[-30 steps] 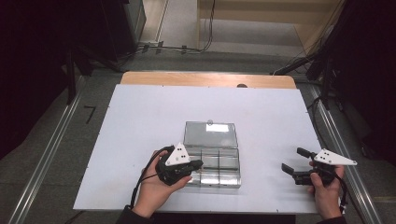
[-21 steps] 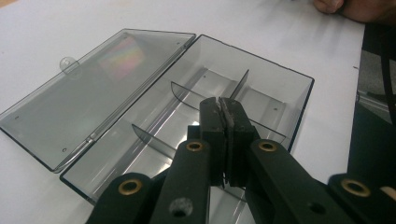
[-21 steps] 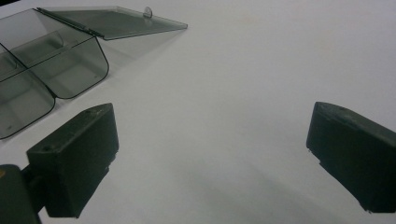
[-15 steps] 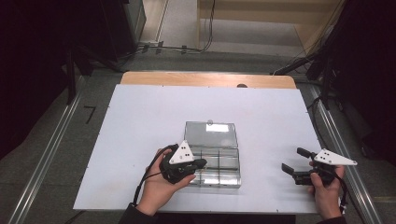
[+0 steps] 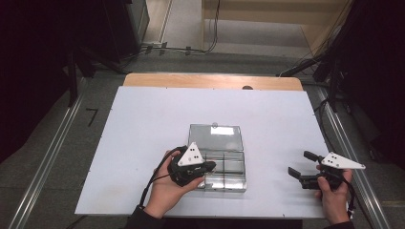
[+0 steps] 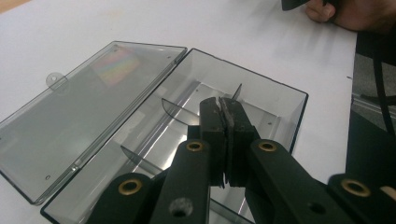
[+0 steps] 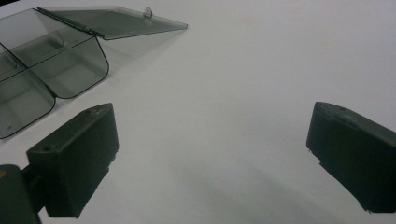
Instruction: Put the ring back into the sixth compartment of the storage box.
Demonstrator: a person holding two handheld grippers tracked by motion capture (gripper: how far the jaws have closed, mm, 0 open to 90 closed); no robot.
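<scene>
While the clear plastic box (image 5: 224, 164) lies open near the front edge of the white table (image 5: 143, 124), its lid (image 5: 215, 137) folded flat behind it, the left gripper (image 6: 224, 114) hovers over the box's near-left compartments with jaws pressed together on nothing. Well to the right of the box, the right gripper (image 5: 302, 167) rests above bare table, jaws spread wide and empty.

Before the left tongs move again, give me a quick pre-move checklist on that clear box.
1. Lid fully open, lying flat on the table: ok.
2. Compartments of the clear box empty: ok in those in sight; the near ones are hidden by the tongs.
3. Left tongs shut, nothing seen between the jaws: ok.
4. Left tongs over the box interior, touching a divider: cannot tell.
5. Right tongs open, off to the side of the box: ok.
</scene>
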